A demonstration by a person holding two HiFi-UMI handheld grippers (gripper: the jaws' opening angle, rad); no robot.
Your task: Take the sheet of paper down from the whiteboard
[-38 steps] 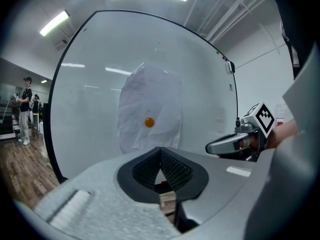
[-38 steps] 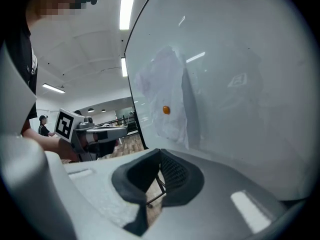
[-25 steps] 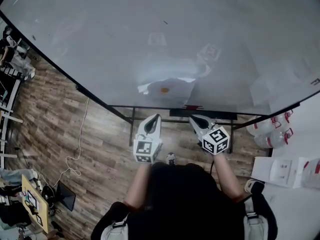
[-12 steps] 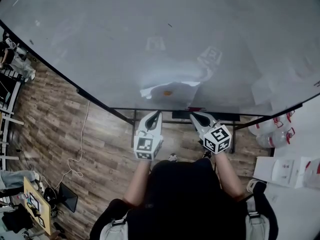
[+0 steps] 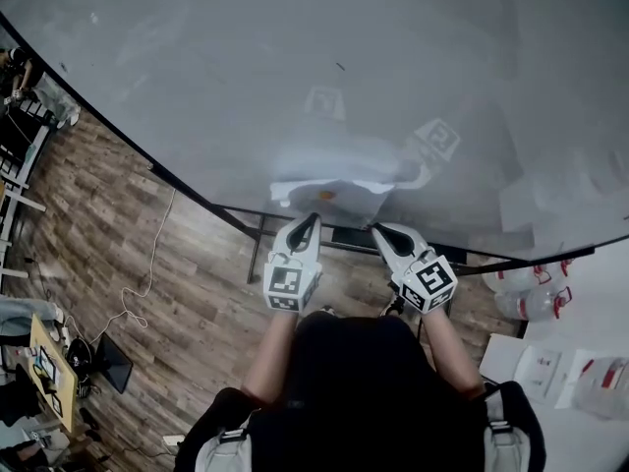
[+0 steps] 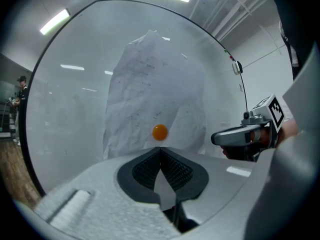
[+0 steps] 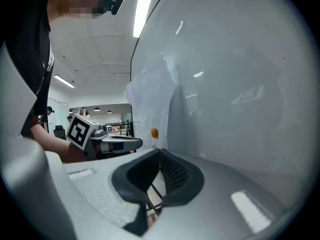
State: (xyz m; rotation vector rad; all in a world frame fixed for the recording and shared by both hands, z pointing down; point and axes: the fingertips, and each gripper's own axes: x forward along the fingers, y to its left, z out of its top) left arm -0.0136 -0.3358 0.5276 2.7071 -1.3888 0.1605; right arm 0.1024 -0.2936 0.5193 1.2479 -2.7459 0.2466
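Note:
A crumpled white sheet of paper (image 5: 332, 177) hangs low on the big whiteboard (image 5: 197, 87), pinned by an orange round magnet (image 5: 325, 196). My left gripper (image 5: 311, 218) is shut and empty, its tips just below the sheet's lower edge. My right gripper (image 5: 376, 228) is also shut and empty, close to the board under the sheet's right corner. In the left gripper view the paper (image 6: 150, 89) and magnet (image 6: 160, 132) stand straight ahead of the left gripper (image 6: 160, 150). In the right gripper view the paper (image 7: 150, 101) and magnet (image 7: 154, 133) lie left of the right gripper (image 7: 160, 152).
The whiteboard's black stand (image 5: 257, 249) rises from a wooden floor (image 5: 118, 234) with a white cable (image 5: 149, 283) on it. Water jugs (image 5: 536, 301) and boxes on a white table (image 5: 543, 370) are at the right. A person (image 6: 20, 86) stands far off at the left.
Both grippers have moved forward to the whiteboard, and their tips now sit right under the paper. Their jaws stayed shut.

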